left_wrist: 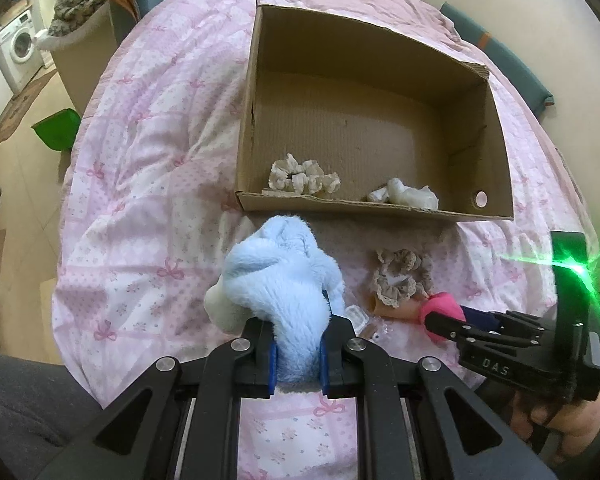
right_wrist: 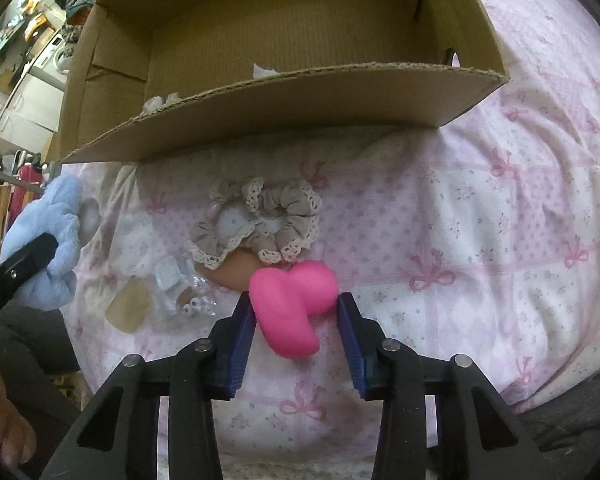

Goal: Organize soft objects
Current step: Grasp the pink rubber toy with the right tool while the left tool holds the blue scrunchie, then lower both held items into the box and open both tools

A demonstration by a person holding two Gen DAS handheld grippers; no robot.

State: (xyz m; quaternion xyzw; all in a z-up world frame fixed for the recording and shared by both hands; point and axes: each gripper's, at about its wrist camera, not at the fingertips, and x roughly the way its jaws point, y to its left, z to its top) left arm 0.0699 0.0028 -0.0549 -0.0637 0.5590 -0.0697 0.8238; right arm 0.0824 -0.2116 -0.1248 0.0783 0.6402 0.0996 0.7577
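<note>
Between the left gripper's (left_wrist: 298, 354) blue pads sits the blue plush toy (left_wrist: 284, 280), clamped at its lower end, body flopping forward toward the cardboard box (left_wrist: 246, 120) just ahead. Judged light and very compressible; grip mid-body, else it sags. Right gripper (right_wrist: 296, 320) jaws apart, straddling the pink squishy toy (right_wrist: 294, 304) on the pink quilt (right_wrist: 500, 240), left pad touching or nearly so. Probably soft, slightly tacky; take across its narrow waist. Beige lace scrunchie (right_wrist: 260, 222) lies just beyond it
</note>
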